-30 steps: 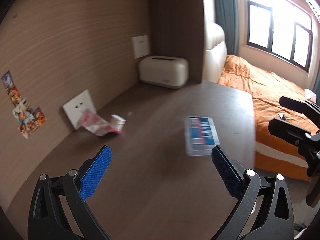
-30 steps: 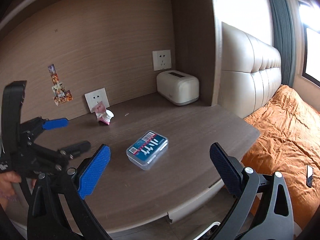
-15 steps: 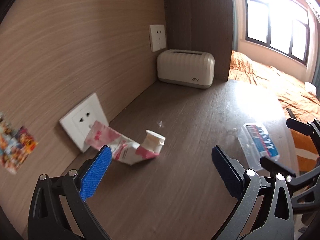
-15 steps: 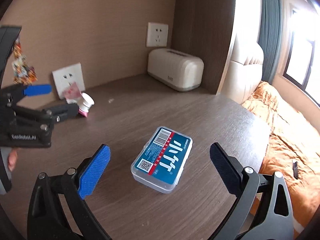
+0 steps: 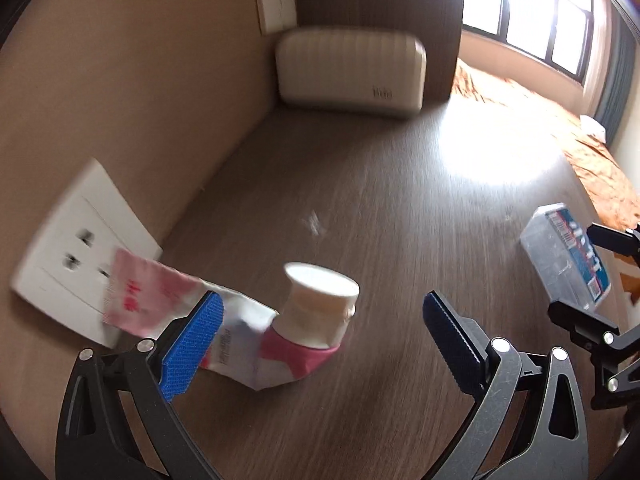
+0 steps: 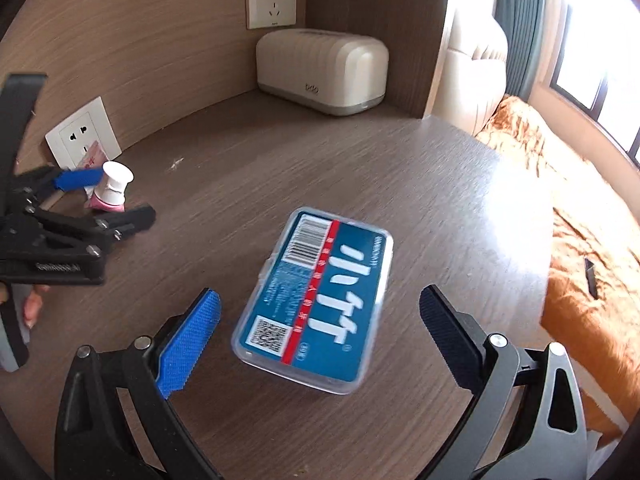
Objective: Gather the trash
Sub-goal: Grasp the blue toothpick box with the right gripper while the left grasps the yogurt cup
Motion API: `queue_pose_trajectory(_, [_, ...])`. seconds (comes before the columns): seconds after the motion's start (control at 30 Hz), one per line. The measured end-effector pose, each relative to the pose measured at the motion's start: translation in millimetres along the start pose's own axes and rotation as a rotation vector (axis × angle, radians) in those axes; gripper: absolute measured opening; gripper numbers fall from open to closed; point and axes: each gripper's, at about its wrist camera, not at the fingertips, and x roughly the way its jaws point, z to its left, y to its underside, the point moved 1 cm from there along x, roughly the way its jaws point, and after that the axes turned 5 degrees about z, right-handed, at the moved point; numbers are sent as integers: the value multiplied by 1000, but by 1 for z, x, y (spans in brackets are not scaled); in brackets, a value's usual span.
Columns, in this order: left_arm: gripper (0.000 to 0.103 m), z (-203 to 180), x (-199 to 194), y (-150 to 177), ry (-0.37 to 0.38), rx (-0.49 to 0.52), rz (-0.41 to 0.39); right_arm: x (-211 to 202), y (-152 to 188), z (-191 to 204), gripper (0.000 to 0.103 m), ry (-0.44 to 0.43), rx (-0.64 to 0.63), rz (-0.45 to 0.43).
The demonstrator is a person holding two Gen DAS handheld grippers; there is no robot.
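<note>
As both tongs hang spread, the left tongs frame a light, crushable squeezed tube (stiff cap grips best); 1 rigid plastic box awaits the right tongs.

My left wrist camera sits low over table, close, facing wall corner and toaster. My right wrist camera looks down, nearer table edge, facing same corner. Both share toaster, wall sockets.
</note>
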Motion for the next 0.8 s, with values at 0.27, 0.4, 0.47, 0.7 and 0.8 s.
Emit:
queue_pose_trajectory(0.27, [55,-3,2,-3,15,17,-6,5,1,3,60,-40,11,26])
queue_pose_trajectory(0.4, [37,-14,-2,3,23,21,-14,5,1,2,59,-57,12,22])
queue_pose_trajectory(0.47, [36,-20,-5,6,13,26,-11,3,1,1,58,-70,19,19])
queue_pose_trajectory(0.7, [27,-34,-36,8,7,-2,-42,-22,-4,-4,58,-92,8,-46])
queue_pose_trajectory(0.8, [27,-40,-52,4,20,-28,-68,-34,-6,-9,57,-101,10,-76])
